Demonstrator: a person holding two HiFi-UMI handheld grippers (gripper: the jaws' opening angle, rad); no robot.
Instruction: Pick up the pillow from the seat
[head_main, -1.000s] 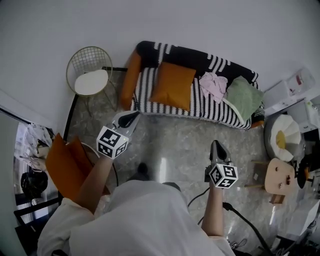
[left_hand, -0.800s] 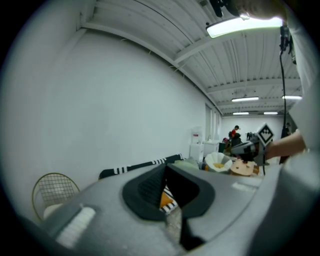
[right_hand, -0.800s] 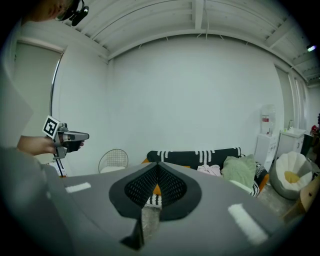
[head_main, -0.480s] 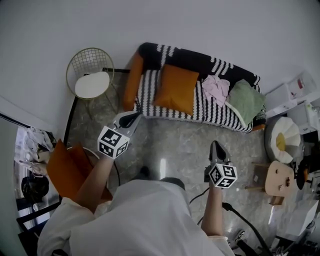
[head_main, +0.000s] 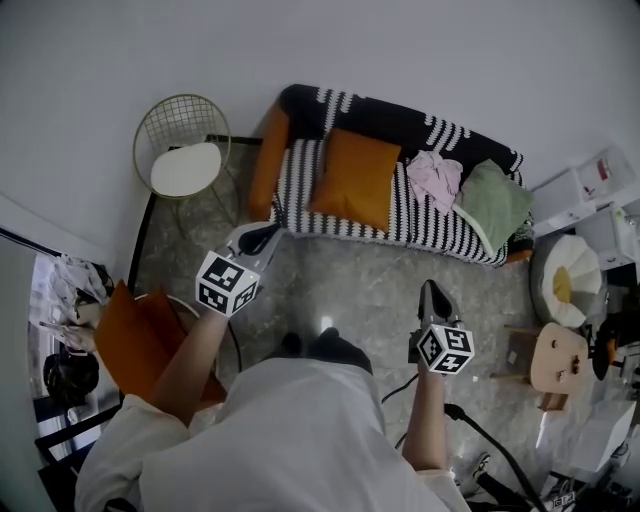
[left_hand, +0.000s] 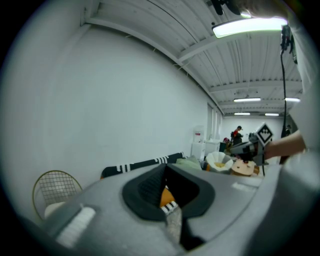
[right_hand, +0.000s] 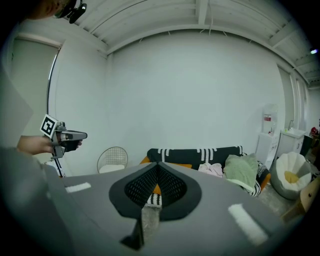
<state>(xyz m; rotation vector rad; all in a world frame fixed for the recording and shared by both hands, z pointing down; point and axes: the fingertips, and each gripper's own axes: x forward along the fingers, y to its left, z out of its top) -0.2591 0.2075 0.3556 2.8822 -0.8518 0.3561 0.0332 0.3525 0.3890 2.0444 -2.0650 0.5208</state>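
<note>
The orange square fabric pillow (head_main: 352, 178) lies on the seat of the black-and-white striped sofa (head_main: 440, 228), well ahead of me. My left tongs (head_main: 266, 234) and right tongs (head_main: 431, 292) are both closed and empty, the left nearer the pillow.

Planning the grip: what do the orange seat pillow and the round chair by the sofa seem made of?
Orange pillow: probably matte fabric over soft filling; plump, without shine. Round chair: seemingly thin pale-gold metal wire; see-through mesh back.
</note>
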